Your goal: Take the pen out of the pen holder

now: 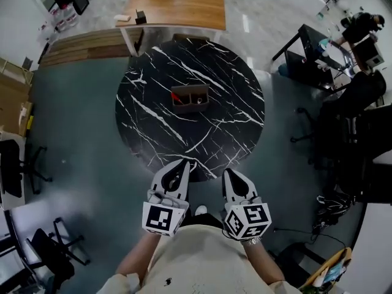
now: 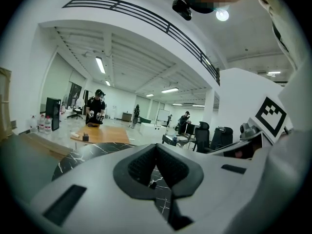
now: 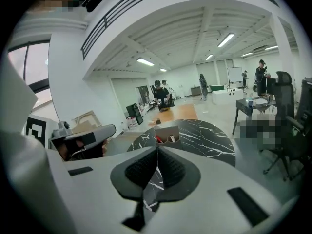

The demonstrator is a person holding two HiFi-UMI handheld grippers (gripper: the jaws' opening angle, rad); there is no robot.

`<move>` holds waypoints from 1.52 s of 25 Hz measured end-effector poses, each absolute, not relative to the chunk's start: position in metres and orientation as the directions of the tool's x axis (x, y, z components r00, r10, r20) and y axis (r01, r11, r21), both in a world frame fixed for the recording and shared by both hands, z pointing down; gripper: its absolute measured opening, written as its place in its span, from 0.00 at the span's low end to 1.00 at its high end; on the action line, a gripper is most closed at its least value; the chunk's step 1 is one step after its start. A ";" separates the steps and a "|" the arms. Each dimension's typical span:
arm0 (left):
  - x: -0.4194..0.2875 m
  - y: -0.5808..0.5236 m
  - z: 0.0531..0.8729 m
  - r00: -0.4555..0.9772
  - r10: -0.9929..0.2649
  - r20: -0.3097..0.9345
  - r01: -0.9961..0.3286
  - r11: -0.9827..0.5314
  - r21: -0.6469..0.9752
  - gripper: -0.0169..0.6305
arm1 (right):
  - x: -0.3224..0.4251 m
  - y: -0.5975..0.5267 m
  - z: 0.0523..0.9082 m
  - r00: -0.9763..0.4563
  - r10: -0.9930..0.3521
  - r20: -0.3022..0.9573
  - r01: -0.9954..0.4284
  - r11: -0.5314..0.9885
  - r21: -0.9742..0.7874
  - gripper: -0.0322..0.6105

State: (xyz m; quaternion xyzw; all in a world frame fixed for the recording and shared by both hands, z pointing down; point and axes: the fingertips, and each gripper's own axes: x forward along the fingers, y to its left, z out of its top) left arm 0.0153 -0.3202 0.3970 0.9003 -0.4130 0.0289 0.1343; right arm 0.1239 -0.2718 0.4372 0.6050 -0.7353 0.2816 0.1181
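Nothing of the task is done yet. The pen holder [image 1: 190,98], a brown box with two compartments, stands upright about the middle of the round black marble table [image 1: 236,81]. The pen [image 1: 176,96], red, sits in its left compartment, leaning with its top above the rim. The right compartment holds a small pale item that is too small to identify.

Both tongs are held close to the person's body at the near edge of the table, well apart from the holder. The left gripper [image 1: 183,163] has its jaws brought together at the tips with nothing between them, and its own view shows only marble through the gap below the pads. The right gripper [image 1: 228,171] is likewise closed and empty. Its view looks across the table toward the holder, with the red pen visible inside it.

As I judge it, the whole job remains: reach one gripper out to the middle of the table, part its jaws, close them on the pen's exposed top and lift it clear, perhaps with the other gripper steadying the box
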 end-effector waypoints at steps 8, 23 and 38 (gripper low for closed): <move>0.008 -0.415 0.425 0.680 -0.696 0.229 -0.732 -0.628 0.265 0.04 | 0.096 -0.387 0.459 -0.229 -0.786 0.574 -0.968 0.126 -0.215 0.08; 0.007 -0.533 0.493 0.667 -0.680 0.304 -0.743 -0.577 0.338 0.04 | 0.102 -0.520 0.554 -0.204 -0.691 0.693 -0.978 0.111 -0.177 0.10; 0.010 -0.553 0.541 0.673 -0.631 0.385 -0.738 -0.540 0.405 0.04 | 0.111 -0.557 0.641 -0.128 -0.580 0.804 -0.991 0.033 -0.133 0.23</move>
